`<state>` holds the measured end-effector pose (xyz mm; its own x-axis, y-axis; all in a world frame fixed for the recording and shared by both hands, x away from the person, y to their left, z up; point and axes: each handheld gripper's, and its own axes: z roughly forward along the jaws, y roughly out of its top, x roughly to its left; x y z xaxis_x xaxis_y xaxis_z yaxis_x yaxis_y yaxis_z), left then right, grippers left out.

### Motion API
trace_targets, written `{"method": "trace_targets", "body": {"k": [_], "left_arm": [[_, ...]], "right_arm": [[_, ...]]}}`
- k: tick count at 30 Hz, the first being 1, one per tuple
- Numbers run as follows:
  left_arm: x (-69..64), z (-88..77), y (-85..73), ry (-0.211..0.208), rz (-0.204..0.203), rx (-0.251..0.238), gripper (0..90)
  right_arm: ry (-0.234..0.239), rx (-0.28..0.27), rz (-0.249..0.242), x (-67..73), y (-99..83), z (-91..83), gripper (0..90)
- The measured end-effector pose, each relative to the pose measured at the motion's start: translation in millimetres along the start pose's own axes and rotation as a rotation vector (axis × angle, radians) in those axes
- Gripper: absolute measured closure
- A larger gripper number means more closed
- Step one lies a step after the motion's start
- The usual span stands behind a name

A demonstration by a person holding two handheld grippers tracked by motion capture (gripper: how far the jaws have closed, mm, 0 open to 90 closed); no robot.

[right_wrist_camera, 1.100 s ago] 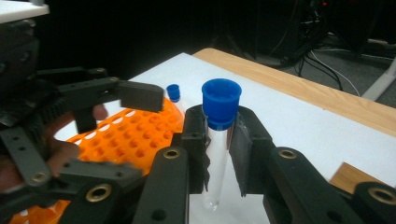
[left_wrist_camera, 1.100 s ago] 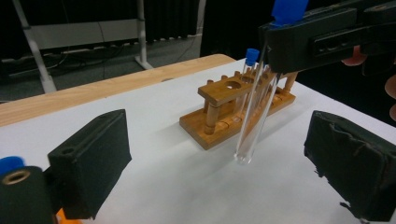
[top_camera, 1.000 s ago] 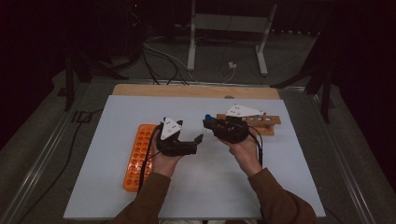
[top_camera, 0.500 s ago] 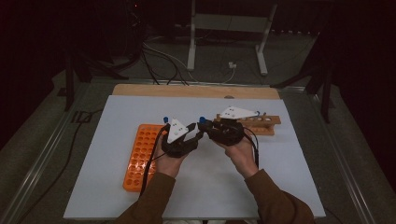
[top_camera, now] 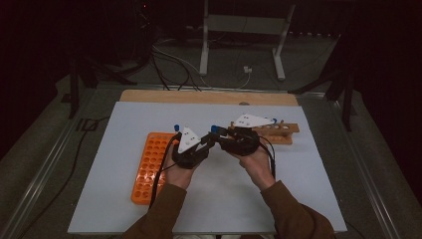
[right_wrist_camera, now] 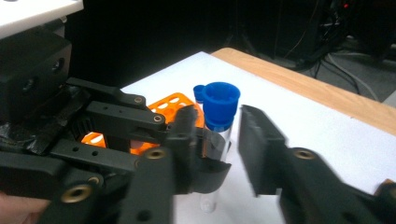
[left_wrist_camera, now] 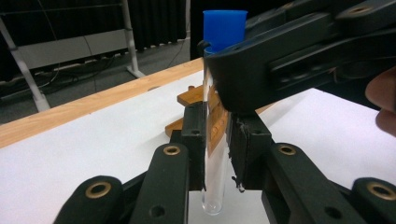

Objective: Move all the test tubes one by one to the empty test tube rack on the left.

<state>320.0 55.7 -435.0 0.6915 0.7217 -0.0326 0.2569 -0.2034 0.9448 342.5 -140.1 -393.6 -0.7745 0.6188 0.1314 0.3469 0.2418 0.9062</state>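
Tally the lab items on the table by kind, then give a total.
Test tube with a blue cap: 1
Orange tube rack: 1
Wooden tube rack: 1
Total: 3

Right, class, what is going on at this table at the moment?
A person holds a pair of tongs in each hand over a white table and is passing a blue-capped test tube from one to the other. The left tongs have just closed on the upright tube. The right tongs have just been opening, with the tube between their jaws and a gap on one side. An orange rack lies to the left, and a wooden rack to the right.
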Motion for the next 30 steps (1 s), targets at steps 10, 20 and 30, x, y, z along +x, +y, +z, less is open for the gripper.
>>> {"method": "trace_targets", "body": {"k": [10, 20, 30], "left_arm": [[12.0, -5.7, -2.5, 0.009, -0.037, -0.004, 78.3], [29.5, -19.2, -4.6, 0.030, -0.060, -0.011, 78.3], [50.1, -31.2, -13.1, 0.058, -0.100, -0.021, 78.3]], "right_arm": [[-0.011, -0.024, 0.007, -7.1, 0.5, -9.2, 30.4], [-0.103, 0.003, 0.007, -20.0, -7.8, -14.4, 4.0], [-0.146, -0.012, 0.024, -35.7, -18.6, -27.8, 0.0]]}}
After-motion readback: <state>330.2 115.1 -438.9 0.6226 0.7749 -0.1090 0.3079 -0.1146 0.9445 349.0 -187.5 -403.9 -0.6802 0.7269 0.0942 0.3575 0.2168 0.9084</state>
